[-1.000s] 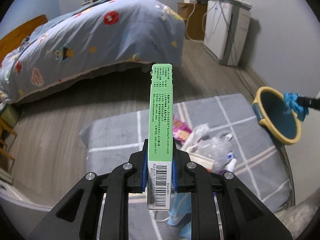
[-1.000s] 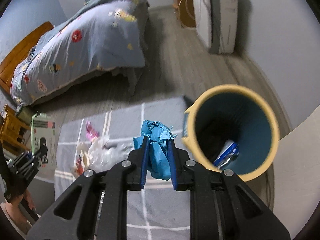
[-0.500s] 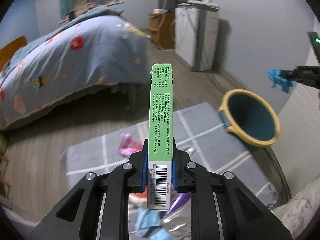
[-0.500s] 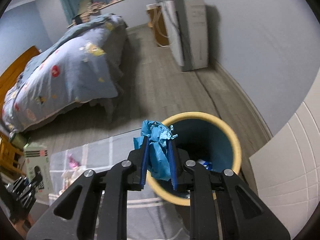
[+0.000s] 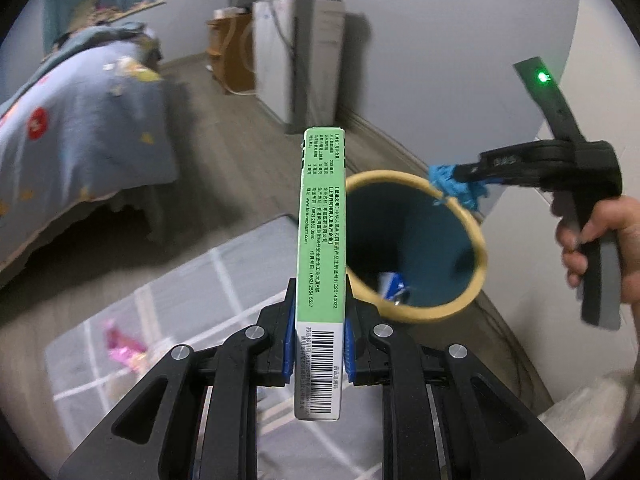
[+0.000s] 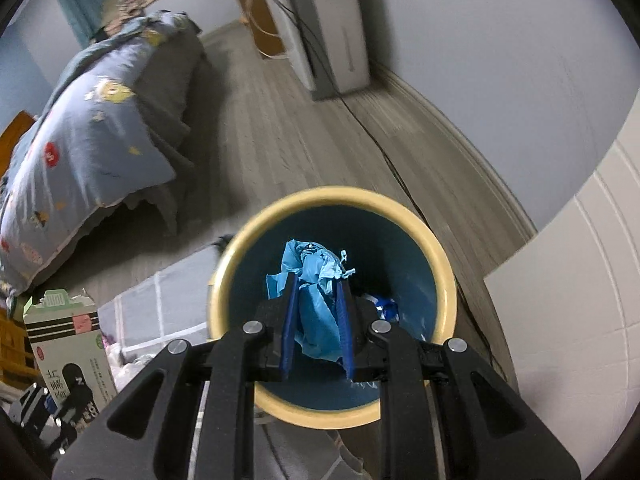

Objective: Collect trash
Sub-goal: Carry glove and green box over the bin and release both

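A bin (image 6: 440,264) stands at frame centre on the floor beside a mat (image 5: 208,280), the bed (image 6: 92,136) upper left, a cabinet (image 6: 336,20) against the wall behind.

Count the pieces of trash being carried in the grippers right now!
2. The tall green cardboard box is clamped in the left gripper, and the crumpled blue paper wad is clamped in the right gripper over the yellow-rimmed teal bin.

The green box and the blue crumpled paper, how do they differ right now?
The green box is rigid, flat and printed; the blue crumpled paper is soft and wadded. The paper hangs over the bin mouth; the box is short of its rim. Both are clamped in grippers.
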### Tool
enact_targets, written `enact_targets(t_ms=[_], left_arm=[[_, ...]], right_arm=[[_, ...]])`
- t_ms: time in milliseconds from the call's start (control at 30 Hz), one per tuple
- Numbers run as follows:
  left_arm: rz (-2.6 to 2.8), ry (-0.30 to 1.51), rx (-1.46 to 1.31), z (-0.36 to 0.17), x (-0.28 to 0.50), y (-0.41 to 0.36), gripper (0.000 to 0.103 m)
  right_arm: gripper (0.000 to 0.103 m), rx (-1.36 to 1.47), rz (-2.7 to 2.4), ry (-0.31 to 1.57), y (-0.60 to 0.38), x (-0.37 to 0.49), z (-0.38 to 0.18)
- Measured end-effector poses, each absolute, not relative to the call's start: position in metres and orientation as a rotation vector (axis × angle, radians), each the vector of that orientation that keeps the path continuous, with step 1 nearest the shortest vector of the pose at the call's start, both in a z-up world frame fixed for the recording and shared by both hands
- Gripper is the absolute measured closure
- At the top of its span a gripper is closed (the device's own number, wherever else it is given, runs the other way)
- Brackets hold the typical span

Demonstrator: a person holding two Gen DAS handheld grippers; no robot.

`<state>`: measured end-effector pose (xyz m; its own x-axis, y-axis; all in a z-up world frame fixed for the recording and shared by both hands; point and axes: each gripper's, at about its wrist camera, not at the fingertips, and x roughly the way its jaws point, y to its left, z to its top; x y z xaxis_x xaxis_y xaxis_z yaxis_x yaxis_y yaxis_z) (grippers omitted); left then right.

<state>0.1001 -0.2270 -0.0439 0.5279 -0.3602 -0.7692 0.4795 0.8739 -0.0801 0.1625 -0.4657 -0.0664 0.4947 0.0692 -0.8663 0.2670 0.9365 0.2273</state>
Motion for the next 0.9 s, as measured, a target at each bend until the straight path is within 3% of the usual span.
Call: enact_targets(t_ms=[367,733,833,900], left_arm=[[-0.560,1.000,0.198,-0.093,0.147,-0.311,0.083],[-0.559,1.011,0.229,-0.113,0.168,-0.332,0.083],[-0.563,0.999,0.224,-0.111,0.170,-0.333,0.070],[-0.559,0.984,0.225,-0.107,0.168,-0.330,0.061]], right_arm=[[0.085,0.433,-0.156,1.112,-0.482,0.173,-0.097],[0.085,0.456,-0.189,1.135,-0.493,0.178,-0.111],[0.082,0.455,-0.185,1.131,-0.490,0.179,-0.109],[0.070,0.454,-0.187,1.124,-0.491,0.180,-0.108]])
